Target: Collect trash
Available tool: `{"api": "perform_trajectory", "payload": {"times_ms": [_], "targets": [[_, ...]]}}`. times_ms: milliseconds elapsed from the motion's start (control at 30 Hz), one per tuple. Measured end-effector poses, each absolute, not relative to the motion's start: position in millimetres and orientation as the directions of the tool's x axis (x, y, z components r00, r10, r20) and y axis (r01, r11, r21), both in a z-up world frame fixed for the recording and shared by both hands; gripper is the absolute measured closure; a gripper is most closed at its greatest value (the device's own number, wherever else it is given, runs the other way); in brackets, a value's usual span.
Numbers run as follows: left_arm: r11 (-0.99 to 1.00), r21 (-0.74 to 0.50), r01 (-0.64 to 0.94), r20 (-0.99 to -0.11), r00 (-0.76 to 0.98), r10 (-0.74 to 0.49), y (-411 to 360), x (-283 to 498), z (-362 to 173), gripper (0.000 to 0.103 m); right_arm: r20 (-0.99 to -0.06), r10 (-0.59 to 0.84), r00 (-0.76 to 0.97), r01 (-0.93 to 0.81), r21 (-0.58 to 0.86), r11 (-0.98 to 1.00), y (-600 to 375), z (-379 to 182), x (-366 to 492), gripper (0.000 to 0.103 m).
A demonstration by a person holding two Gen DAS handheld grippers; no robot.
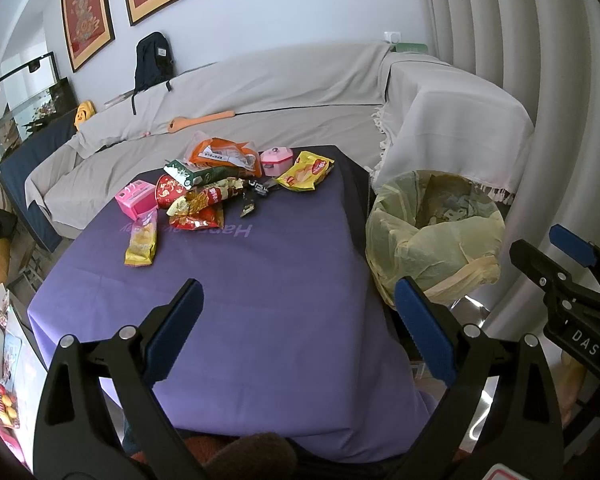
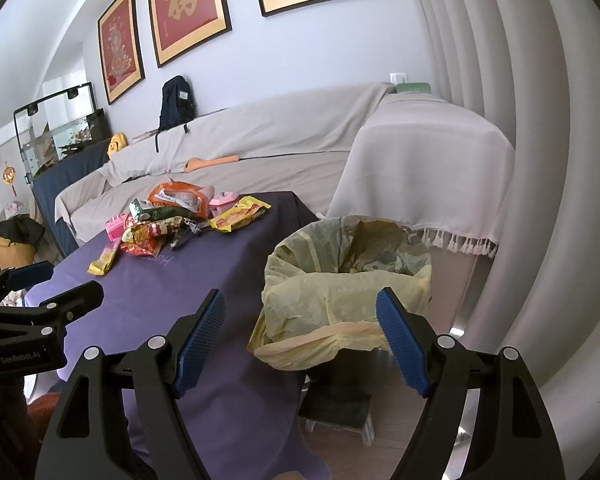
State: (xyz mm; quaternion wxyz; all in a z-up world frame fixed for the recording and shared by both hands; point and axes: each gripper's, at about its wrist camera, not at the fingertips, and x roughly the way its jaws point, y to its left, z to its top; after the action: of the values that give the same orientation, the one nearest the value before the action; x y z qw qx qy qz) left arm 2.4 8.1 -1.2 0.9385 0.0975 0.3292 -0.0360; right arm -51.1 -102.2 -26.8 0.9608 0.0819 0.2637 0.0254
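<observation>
Left gripper [image 1: 298, 320]: jaws spread wide, holding nothing, positioned over the near edge of the purple tablecloth [image 1: 240, 300]. Right gripper [image 2: 302, 340]: jaws likewise spread, empty, positioned above the near rim of the trash bin [image 2: 340, 280], which carries a yellow liner and stands just beside the table's right side. Trash location: a pile of snack wrappers [image 1: 196, 196] lies at the far end of the table, with a yellow wrapper [image 1: 142, 240] nearest and a yellow chip bag [image 1: 306, 172] at the right. Beyond the table: a covered sofa [image 1: 280, 88].
</observation>
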Motion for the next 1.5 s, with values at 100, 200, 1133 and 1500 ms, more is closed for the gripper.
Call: {"api": "perform_trajectory", "payload": {"times_ms": [100,200,1133,1500], "targets": [[0.978,0.16,0.133,-0.624,0.781,-0.004,10.7,3.0,-1.6,0.011,-0.502,0.089,0.86,-0.004,0.168,0.986,-100.6,-25.6,-49.8,0.029],[0.979,0.159,0.132,-0.626,0.78,-0.003,8.7,2.8,-1.5,0.011,-0.502,0.089,0.86,-0.004,0.168,0.986,-100.5,-25.8,-49.9,0.029],[0.979,0.157,0.129,-0.622,0.783,-0.003,20.9,0.8,0.6,0.011,-0.504,0.092,0.859,-0.003,0.174,0.985,-101.9,-26.1,-49.1,0.029],[0.979,0.158,0.127,-0.623,0.782,-0.001,19.8,1.1,3.4,0.011,-0.5,0.089,0.861,0.003,0.18,0.984,-104.0,-28.9,-52.3,0.029]]}}
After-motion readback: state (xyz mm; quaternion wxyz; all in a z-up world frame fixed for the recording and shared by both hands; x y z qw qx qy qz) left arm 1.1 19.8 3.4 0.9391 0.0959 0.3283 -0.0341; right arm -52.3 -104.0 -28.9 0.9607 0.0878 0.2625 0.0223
